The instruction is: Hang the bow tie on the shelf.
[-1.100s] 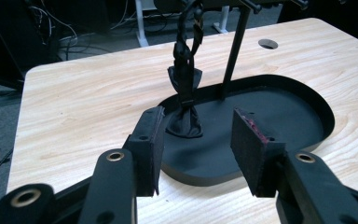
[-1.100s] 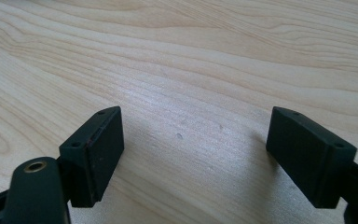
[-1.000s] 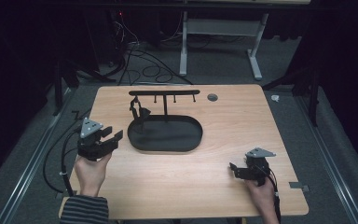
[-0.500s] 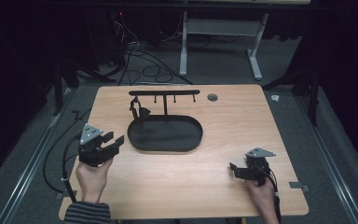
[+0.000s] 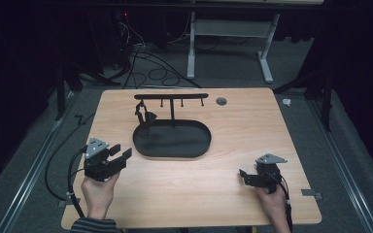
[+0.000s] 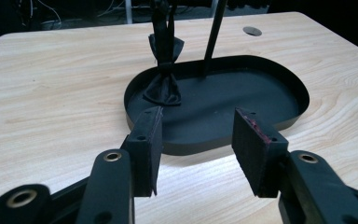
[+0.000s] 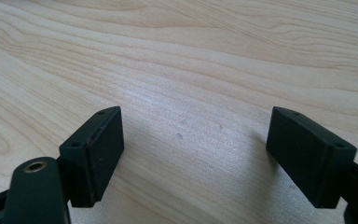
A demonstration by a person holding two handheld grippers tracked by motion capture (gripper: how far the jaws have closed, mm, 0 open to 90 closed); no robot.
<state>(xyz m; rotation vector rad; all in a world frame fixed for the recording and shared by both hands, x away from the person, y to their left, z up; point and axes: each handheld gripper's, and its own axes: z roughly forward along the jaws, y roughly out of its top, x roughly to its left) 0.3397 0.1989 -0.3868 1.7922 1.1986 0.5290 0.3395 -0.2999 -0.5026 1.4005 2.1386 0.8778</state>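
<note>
While I am holding my left gripper [image 5: 119, 156] just off the near left end of the black oval tray [image 5: 199, 148], I am keeping its jaws parted about halfway with nothing between them, and pointing them at the small black bow tie [image 6: 165, 70] that is hanging from the rack [image 5: 171, 96] and drooping onto the tray floor. I judge it is hanging at the rack's left end so that it stays spread and easy to approach from my side, and the tray is sitting under it to catch whatever comes off the hooks. Three further hooks along the bar are standing bare. My right gripper [image 5: 244, 175] is resting low over the bare table [image 5: 233, 204] at the near right, well apart from the tray; its jaws are standing wide and are holding nothing, which I take as waiting out of the way. Looking for writing, I am finding none: no brand, label or lettering is readable on the tray, the rack, the bow tie or the pads [image 6: 149, 140].
</note>
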